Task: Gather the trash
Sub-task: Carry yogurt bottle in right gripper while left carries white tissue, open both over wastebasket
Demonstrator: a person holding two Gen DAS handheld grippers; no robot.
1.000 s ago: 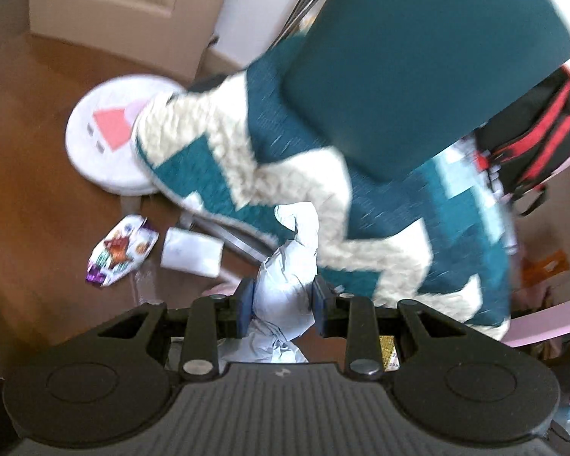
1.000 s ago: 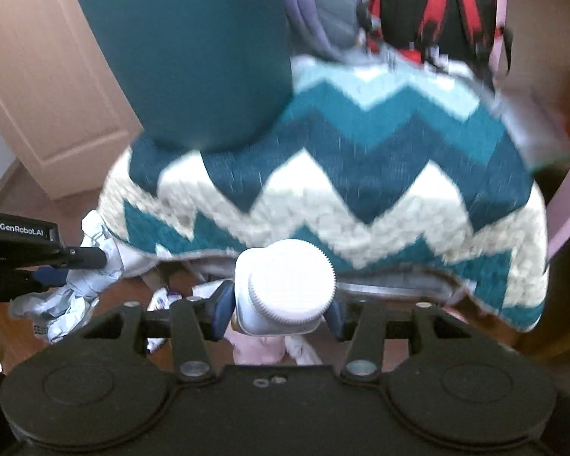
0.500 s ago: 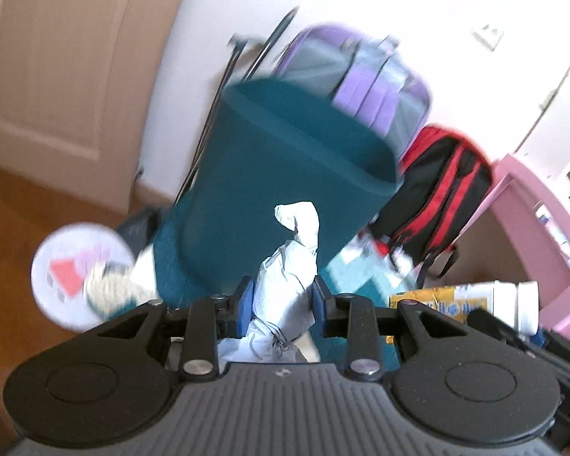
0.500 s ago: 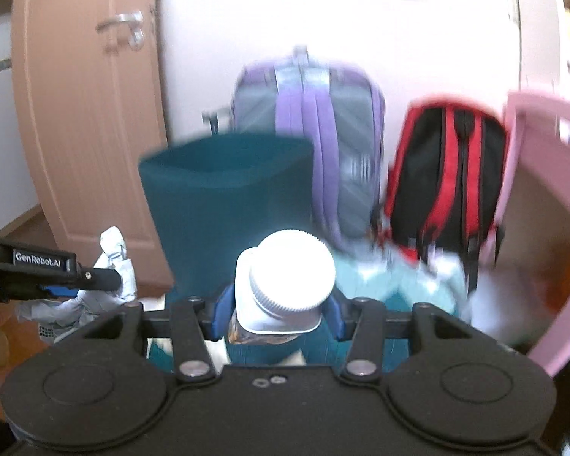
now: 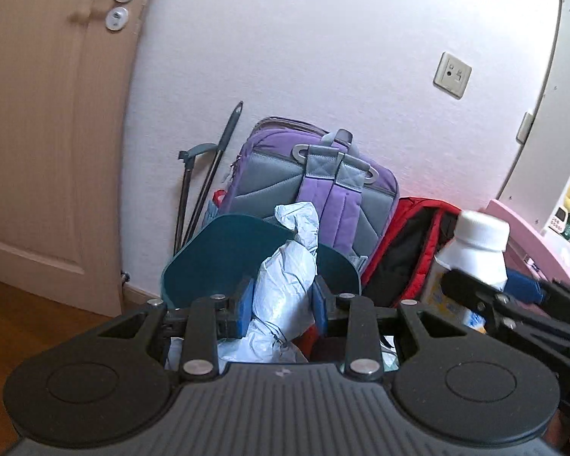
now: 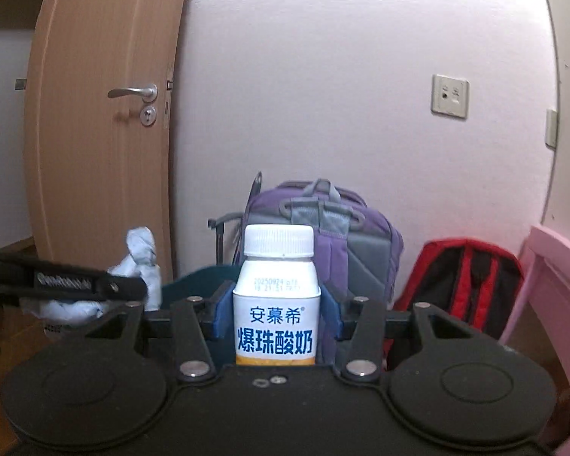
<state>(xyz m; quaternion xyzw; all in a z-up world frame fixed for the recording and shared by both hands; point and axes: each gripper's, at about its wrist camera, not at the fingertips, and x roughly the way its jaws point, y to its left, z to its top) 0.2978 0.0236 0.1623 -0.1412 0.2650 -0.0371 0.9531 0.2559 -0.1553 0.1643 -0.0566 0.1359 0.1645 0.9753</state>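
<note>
Between the blue pads of the left gripper (image 5: 281,300) sits a crumpled white plastic bag (image 5: 285,285), pinched at its middle so that its twisted top sticks up in front of the teal trash bin (image 5: 209,262). The jaws are narrow and clamped on it. Just to its right, the right gripper (image 6: 275,309) holds an upright white yogurt bottle (image 6: 277,304) with a white screw cap and blue Chinese lettering; its jaws stand wide, pressed on the bottle's sides. The bin's open mouth lies directly beyond both grippers. Behind it, a purple and grey backpack (image 5: 315,186) leans on the white wall (image 5: 323,57), a red and black backpack (image 6: 471,285) beside it. A wooden door (image 6: 102,133) stands left.
</note>
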